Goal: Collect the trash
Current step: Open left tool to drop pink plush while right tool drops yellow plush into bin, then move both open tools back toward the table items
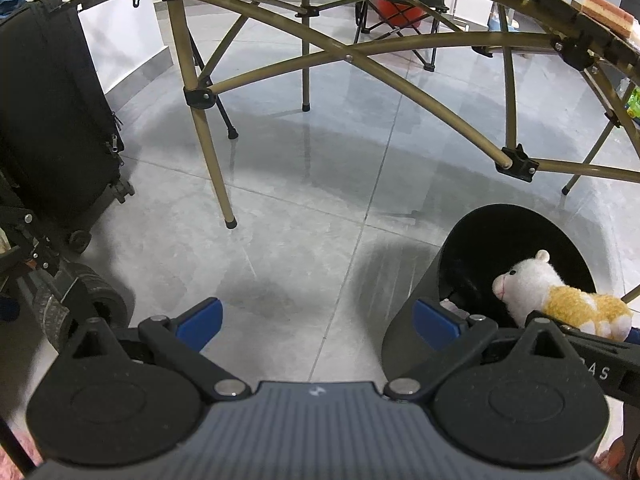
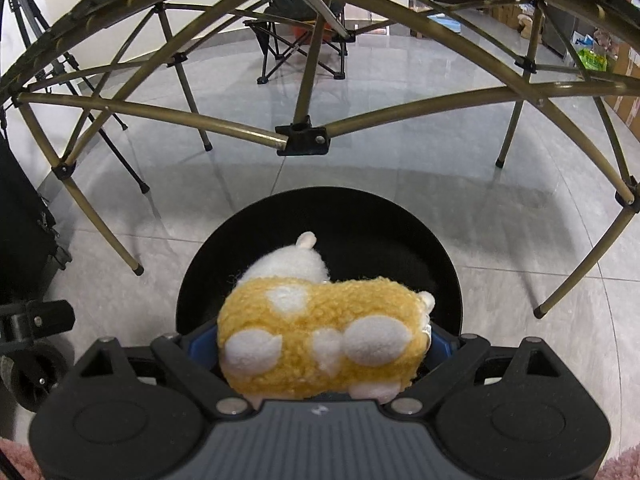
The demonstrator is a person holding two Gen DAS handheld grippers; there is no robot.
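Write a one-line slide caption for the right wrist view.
Right gripper holds a yellow-and-white plush toy over the open black bin on the tiled floor, beside a folding table frame.

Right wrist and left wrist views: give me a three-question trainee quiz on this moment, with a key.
1. True or false: the right gripper is shut on the plush toy.
2. What is the plush toy held above? A) black bin B) suitcase C) folding chair
3. Fill in: the left gripper is ____ and holds nothing.

Key: 1 true; 2 A; 3 open.
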